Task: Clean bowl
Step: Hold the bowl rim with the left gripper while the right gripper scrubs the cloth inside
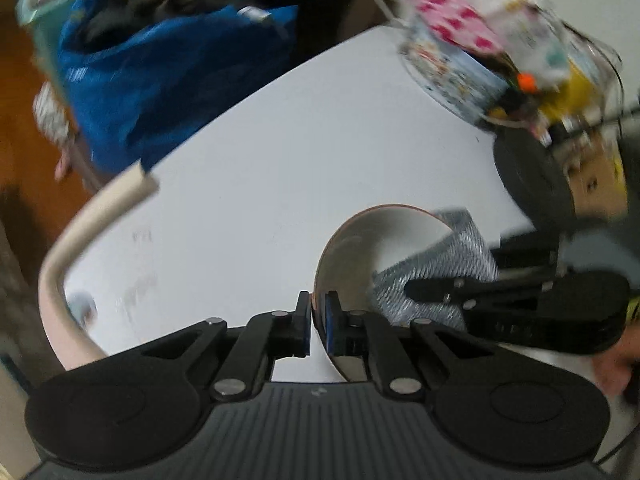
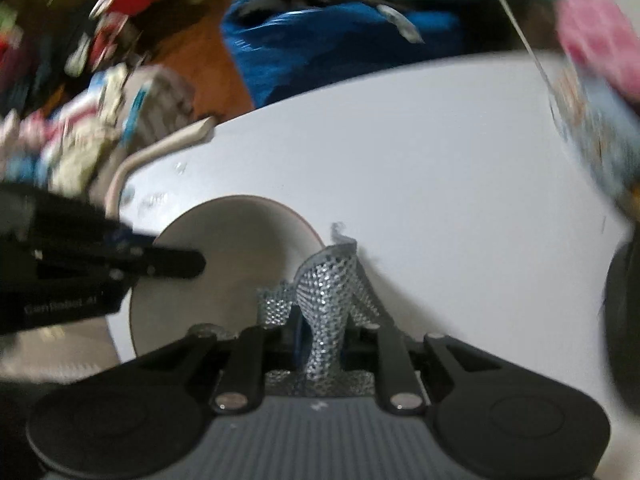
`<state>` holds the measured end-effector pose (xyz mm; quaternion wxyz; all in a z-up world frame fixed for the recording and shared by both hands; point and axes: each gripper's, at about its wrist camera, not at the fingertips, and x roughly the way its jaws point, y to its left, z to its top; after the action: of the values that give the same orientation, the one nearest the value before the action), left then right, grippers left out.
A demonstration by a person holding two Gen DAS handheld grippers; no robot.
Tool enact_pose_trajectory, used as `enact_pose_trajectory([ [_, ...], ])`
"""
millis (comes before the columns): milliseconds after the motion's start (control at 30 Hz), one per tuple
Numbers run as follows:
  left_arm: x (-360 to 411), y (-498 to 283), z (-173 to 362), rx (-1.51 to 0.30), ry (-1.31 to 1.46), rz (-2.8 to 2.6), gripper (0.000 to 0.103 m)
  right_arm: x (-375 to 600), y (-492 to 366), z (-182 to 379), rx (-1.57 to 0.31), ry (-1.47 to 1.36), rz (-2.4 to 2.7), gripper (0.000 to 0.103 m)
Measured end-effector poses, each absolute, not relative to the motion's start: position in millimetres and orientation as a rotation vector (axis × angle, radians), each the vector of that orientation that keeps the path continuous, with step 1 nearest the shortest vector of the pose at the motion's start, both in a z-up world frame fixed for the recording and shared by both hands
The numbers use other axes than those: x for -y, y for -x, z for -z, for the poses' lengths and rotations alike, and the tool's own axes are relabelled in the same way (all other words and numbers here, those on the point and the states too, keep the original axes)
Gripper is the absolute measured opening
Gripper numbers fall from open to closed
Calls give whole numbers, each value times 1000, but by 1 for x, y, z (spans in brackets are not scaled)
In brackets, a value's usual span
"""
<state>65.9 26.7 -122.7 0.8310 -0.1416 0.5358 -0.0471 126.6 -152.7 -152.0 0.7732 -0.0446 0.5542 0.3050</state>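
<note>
Bowl [image 1: 372, 248] tipped on its side over the white counter [image 1: 248, 184], pale inside facing right claw. Left claw [image 1: 318, 320] pinched tight on bowl rim, one finger inside, one outside. Right claw [image 2: 320, 344] clamped narrow on a silver mesh scrubbing cloth [image 2: 328, 296]; cloth bunches up between its fingers and sticks out forward. In left wrist view the cloth reaches into the bowl's mouth, touching the inner wall near the rim. Beige tube [image 1: 80, 220] curves along counter's left edge. Blue bag [image 1: 168, 80] beyond counter, patterned tin [image 1: 448, 72] with clutter at far right. Both views motion-blurred.
</note>
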Motion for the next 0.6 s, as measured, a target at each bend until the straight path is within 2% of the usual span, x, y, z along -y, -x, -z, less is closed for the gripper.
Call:
enact_pose_trajectory([
  [167,-39,-62,129,-1166,453,50,6,170,-119,161,-1237,-128,-563,18],
  [333,-44,-60,133,-1190,546,23,6,172,-117,159,-1244,-176,-514,22],
  [500,-39,-63,130,-1213,464,66,6,171,-120,156,-1229,-92,-579,16],
  [600,-29,-68,127,-1229,332,135,8,163,-125,149,-1183,80,-667,15],
])
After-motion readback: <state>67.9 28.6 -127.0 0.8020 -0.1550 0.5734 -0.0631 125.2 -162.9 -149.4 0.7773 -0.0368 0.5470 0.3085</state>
